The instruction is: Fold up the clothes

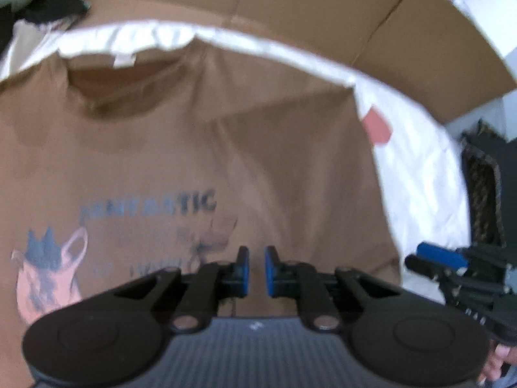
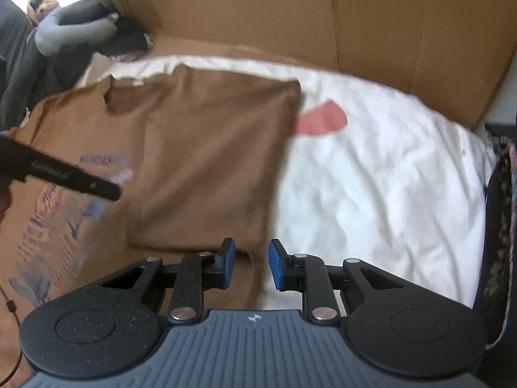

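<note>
1. Left gripper (image 1: 256, 270): blue pads nearly together, narrow gap, nothing between them; hangs over the lower front of the brown T-shirt (image 1: 200, 148), not touching cloth as far as visible.
2. Right gripper (image 2: 251, 265): jaws partly apart, blue pads clear of fabric, nothing pinched; sits above the T-shirt's folded side edge, right where brown cloth meets the white sheet (image 2: 371, 174).
3. T-shirt look: brown, short-sleeve, lying flat front-up, neckline (image 1: 124, 87) away from the grippers with a white label at the collar. Blue lettering and a pink-and-blue jug graphic (image 1: 48, 274) on the chest, blurred, text not readable.
4. One side of the shirt is folded inward over the body, giving a straight vertical edge and a plain brown panel (image 2: 210, 161) covering part of the print.
5. Shirt lies on the white sheet; a pinkish-red patch (image 2: 321, 119) shows on the sheet just beside the folded panel's top corner.
6. Cardboard wall (image 2: 323, 13) stands behind the sheet; dark and grey clothes (image 2: 74, 32) heaped at far left corner.
</note>
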The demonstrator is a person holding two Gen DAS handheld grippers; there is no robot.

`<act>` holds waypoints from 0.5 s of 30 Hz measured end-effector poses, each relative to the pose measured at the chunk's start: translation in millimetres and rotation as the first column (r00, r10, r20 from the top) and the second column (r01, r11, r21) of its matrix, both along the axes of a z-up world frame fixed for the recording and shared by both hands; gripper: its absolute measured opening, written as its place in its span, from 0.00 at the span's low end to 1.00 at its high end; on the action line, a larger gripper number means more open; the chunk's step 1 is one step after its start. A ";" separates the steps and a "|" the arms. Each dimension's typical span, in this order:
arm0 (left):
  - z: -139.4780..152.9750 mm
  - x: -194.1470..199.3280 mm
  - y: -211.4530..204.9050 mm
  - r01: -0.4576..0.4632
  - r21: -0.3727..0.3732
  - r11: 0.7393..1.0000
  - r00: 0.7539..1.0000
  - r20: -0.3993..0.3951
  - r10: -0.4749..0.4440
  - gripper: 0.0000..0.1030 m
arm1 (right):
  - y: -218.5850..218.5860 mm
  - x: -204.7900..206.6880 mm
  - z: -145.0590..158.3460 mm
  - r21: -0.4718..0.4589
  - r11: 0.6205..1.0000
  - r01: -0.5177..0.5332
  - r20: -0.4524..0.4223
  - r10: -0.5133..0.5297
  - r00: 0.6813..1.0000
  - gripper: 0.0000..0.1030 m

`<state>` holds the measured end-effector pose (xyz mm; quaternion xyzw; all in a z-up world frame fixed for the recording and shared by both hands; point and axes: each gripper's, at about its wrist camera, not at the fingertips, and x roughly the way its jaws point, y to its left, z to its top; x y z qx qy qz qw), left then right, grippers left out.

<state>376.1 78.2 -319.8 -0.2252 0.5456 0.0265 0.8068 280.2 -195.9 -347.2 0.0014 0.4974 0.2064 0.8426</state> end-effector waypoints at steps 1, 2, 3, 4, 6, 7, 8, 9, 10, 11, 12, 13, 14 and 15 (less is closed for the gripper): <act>1.3 5.1 0.6 0.008 -0.011 1.000 1.000 0.014 -0.008 0.10 | 0.6 2.6 3.2 0.018 1.000 -0.001 0.011 0.001 1.000 0.28; 2.1 10.5 -0.4 0.023 -0.020 1.000 0.999 0.030 -0.022 0.11 | 2.6 6.5 3.6 0.027 1.000 -0.002 0.013 0.002 1.000 0.27; 1.9 16.1 -5.6 0.046 -0.015 0.999 0.998 0.043 -0.045 0.11 | 4.6 10.4 4.0 0.036 0.999 -0.004 0.016 0.003 1.000 0.24; 1.5 21.6 -11.3 0.069 -0.007 0.998 0.996 0.056 -0.069 0.12 | 6.7 14.3 4.3 0.045 0.999 -0.005 0.018 0.004 1.000 0.22; -3.6 31.0 -21.7 0.117 0.003 0.993 0.991 0.072 -0.117 0.13 | 13.6 20.2 -1.9 0.042 0.999 -0.016 0.011 0.015 1.000 0.16; -7.1 33.7 -27.5 0.140 -0.011 0.990 0.987 0.077 -0.139 0.14 | 16.5 21.6 -5.5 0.041 0.999 -0.020 0.007 0.020 1.000 0.16; -10.7 34.5 -31.1 0.163 -0.026 0.986 0.984 0.079 -0.160 0.15 | 19.3 23.0 -9.0 0.039 0.999 -0.025 0.004 0.024 1.000 0.16; -14.3 35.0 -34.5 0.185 -0.040 0.982 0.980 0.080 -0.181 0.15 | 21.6 23.7 -12.9 0.035 0.999 -0.028 -0.001 0.028 1.000 0.16; -18.4 37.1 -39.5 0.208 -0.032 0.978 0.975 0.080 -0.205 0.15 | 22.2 23.4 -16.2 0.033 0.999 -0.028 -0.008 0.029 1.000 0.16; -22.6 39.4 -44.8 0.232 -0.019 0.973 0.970 0.079 -0.229 0.16 | 22.8 23.1 -19.6 0.030 0.999 -0.029 -0.015 0.029 0.999 0.16; -23.0 36.4 -48.5 0.249 0.010 0.969 0.966 0.074 -0.249 0.16 | 23.3 22.7 -22.9 0.028 0.999 -0.029 -0.022 0.030 0.999 0.16; -26.0 37.0 -50.5 0.256 0.033 0.966 0.964 0.070 -0.258 0.16 | 23.9 22.4 -26.2 0.025 0.999 -0.030 -0.029 0.031 0.999 0.16; -29.4 38.2 -52.2 0.263 0.054 0.963 0.962 0.067 -0.266 0.16 | 24.1 21.3 -29.2 0.019 0.999 -0.039 -0.036 0.039 0.999 0.16; -32.8 39.6 -51.1 0.257 0.078 0.963 0.963 0.060 -0.262 0.15 | 24.2 20.2 -32.2 0.012 0.999 -0.047 -0.042 0.048 0.998 0.16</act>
